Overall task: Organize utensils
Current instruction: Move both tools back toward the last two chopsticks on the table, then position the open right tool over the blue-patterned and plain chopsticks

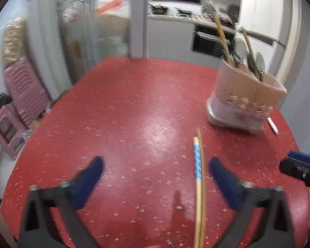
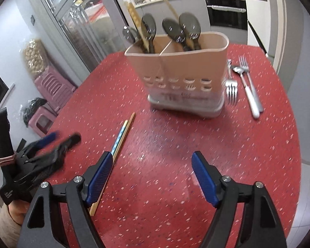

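A pair of wooden chopsticks with a blue patterned band lies on the red table; it also shows in the right wrist view. My left gripper is open and empty, the chopsticks lying between its fingers near the right one. My right gripper is open and empty, its left finger over the chopsticks' near end. A beige utensil holder holds dark spoons and chopsticks; it also shows in the left wrist view. Two forks and a spoon lie right of the holder.
The red speckled table has a rounded front edge. Pink plastic stools stand on the floor to the left. A glass cabinet and kitchen counters stand behind. The left gripper shows at the left of the right wrist view.
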Demonstrator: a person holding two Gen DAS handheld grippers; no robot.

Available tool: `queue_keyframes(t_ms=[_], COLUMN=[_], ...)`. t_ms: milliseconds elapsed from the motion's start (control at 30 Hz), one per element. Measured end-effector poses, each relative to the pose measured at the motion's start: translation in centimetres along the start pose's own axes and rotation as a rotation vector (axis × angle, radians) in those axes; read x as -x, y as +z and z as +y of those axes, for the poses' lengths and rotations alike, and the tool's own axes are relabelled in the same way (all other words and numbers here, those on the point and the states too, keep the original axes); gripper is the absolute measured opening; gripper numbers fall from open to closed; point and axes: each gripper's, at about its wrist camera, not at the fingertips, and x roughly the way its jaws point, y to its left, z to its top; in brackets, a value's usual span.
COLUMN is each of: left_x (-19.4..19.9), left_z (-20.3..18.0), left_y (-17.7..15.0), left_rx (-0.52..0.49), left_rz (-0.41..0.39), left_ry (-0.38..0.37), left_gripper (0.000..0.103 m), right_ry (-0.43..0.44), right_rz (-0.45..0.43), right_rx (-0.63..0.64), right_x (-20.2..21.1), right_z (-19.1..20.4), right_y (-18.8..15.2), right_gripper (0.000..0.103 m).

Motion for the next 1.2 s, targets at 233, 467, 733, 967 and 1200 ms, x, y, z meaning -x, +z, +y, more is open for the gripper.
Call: queue_keyframes(t_ms=[233,467,733,967,1200], left_x=[-0.9,-0.8,-0.8,-0.8,-0.8], left_z=[1.2,3.5,6.3,7.3,8.2], left_y=[-1.5,-2.8,-3.4,-3.7,-3.7], left_rx=[-0.005,0.025,0.084,0.119,0.146], left_rz=[0.017,0.054,0.082,0.097,0.102], left_ry=[0.024,0.051,0.054,0.021,0.022], left_gripper=[0.103,0.103,0.103,0.103,0.103], right_ry=[0.001,-0.052,-0.095,-0.094,-0.113], right_rz=[0.045,0.152,0.210,0.246,0.254], right_rx=[-0.017,-0.038,-0.054,-0.067,-0.026], right_x=[-1.3,-3.4,-6.2,-8.0,-8.9], right_z=[1.4,2.8,4.3,5.0,6.5], right_y=[-1.6,-1.9,-1.1,-1.2,-1.2], right_gripper=[0.103,0.103,0.072,0.046,0.042])
